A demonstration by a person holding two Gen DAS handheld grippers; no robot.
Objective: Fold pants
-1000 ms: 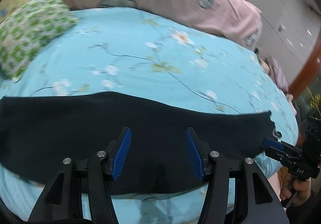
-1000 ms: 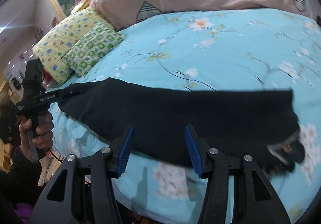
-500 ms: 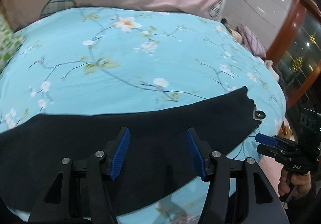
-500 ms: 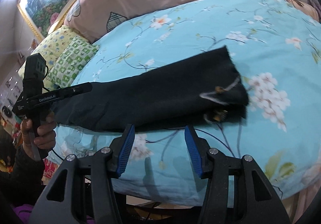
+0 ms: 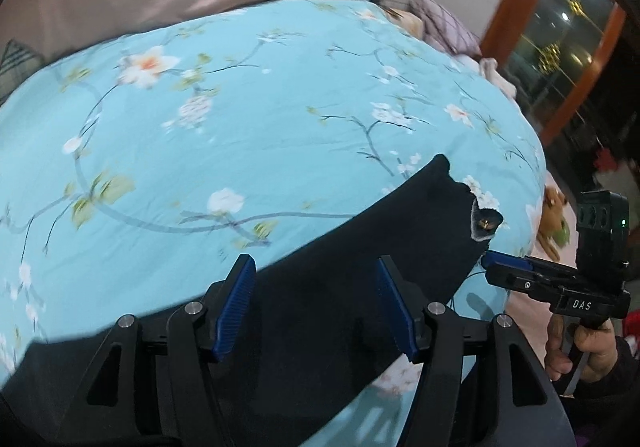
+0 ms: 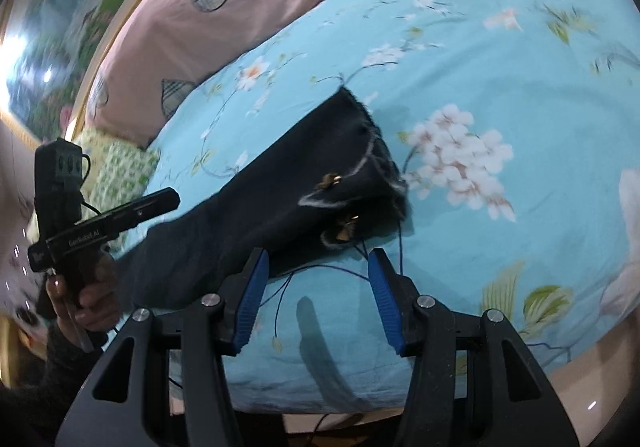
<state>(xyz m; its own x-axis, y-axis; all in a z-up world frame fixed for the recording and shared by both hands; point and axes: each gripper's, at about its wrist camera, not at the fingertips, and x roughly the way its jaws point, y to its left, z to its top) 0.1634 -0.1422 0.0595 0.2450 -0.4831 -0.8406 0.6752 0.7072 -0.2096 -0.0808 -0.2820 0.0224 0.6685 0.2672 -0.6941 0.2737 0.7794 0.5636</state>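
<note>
Dark pants (image 5: 304,287) – far end cropped

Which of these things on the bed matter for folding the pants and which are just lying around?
For the job: black pants, left gripper, right gripper, blue floral bedsheet as work surface.

Lying about: pink quilt, green patterned pillow, stuffed toy.
</note>
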